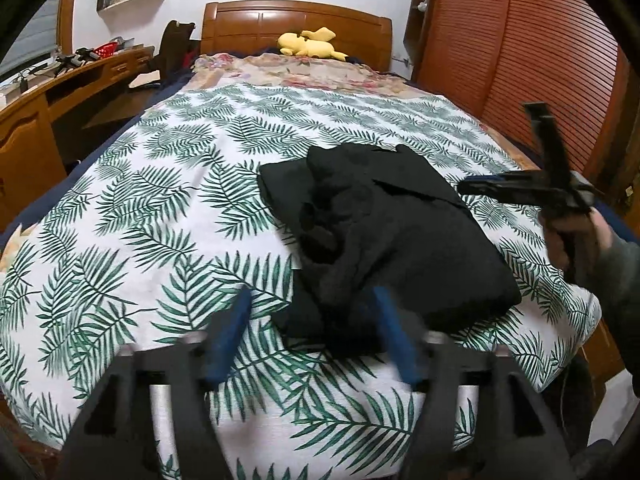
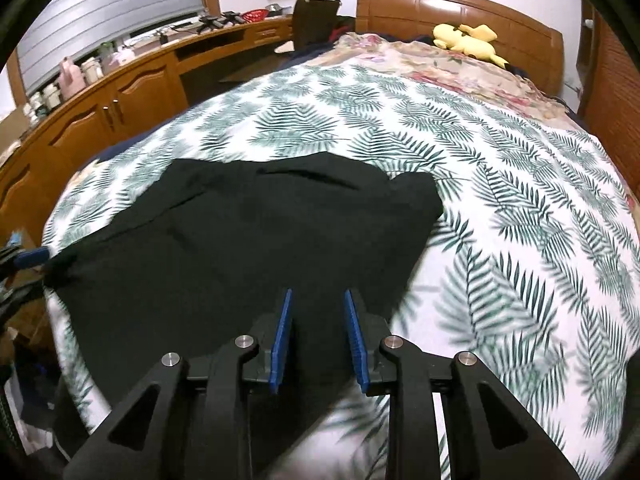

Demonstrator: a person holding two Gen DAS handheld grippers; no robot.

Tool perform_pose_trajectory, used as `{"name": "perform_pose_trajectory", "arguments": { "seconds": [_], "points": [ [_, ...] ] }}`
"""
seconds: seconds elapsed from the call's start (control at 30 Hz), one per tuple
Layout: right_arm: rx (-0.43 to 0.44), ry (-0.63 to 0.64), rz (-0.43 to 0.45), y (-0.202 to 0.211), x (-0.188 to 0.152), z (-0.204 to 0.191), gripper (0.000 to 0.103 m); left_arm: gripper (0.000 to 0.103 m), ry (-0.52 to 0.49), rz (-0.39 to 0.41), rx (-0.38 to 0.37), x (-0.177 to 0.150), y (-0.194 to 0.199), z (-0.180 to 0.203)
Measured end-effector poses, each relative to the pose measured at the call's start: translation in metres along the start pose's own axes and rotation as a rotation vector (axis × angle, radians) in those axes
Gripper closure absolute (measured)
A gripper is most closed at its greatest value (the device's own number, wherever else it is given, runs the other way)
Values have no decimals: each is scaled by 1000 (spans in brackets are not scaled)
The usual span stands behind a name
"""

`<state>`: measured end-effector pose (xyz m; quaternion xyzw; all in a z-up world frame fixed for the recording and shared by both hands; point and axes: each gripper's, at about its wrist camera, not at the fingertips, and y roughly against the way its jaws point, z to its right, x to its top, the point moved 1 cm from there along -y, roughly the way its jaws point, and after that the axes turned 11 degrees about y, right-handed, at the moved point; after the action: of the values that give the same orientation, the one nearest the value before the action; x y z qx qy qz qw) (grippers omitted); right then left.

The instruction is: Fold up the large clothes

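The garment (image 2: 248, 232) is matt black cloth, soft and creased. The bedspread (image 2: 500, 184) is smooth printed cloth with green fern leaves on white. The headboard (image 1: 296, 24) and desk (image 2: 120, 92) are glossy varnished wood. The right gripper (image 2: 316, 340) is matt black plastic with ribbed blue pads (image 2: 280, 344) and shiny metal pins (image 2: 246, 341). The toy (image 1: 310, 44) is yellow plush.

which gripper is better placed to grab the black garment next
Left. Probably: the open left gripper sits right at the black garment's near edge, while the right gripper hovers open above it.
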<state>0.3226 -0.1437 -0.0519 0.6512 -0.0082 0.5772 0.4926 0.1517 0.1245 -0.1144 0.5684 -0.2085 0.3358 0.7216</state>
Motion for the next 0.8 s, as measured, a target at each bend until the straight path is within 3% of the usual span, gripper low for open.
{"name": "perform_pose_trajectory", "arguments": {
  "seconds": [0.1, 0.17, 0.3, 0.47, 0.8],
  "points": [
    [0, -23, -29, -27, 10, 16, 69, 24, 3, 1, 13, 0, 0, -4],
    [10, -46, -31, -38, 16, 22, 50, 24, 4, 1, 27, 0, 1, -7],
    [4, -92, -43, -54, 22, 32, 30, 24, 4, -1, 34, 1, 2, -10],
    [46, -174, -80, -79, 26, 46, 23, 24, 0, -5, 36, 0, 2, -11],
    [113, -248, -126, -116, 33, 59, 24, 24, -3, -20, 41, -5, -2, -6]
  ]
}}
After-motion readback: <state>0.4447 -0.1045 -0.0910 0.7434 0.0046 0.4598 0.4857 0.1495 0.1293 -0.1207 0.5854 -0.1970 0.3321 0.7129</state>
